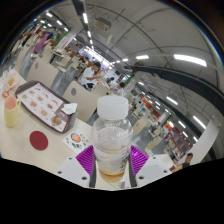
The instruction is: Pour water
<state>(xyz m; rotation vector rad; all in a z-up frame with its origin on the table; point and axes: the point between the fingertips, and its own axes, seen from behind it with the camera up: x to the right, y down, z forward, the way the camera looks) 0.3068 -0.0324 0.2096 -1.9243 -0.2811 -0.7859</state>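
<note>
A clear plastic bottle (111, 135) with a white cap and yellowish liquid at its bottom stands upright between my fingers. My gripper (111, 160) is shut on the bottle: both purple pads (86, 157) press on its lower sides. The bottle sits over a white table (30, 150) that reaches away to the left. No cup or other vessel for the water shows near the bottle.
On the table to the left lie a menu board with food pictures (45, 104), a tall glass of yellow drink (11, 110) and a dark red coaster (39, 139). Beyond is a large hall with people seated at tables (95, 70).
</note>
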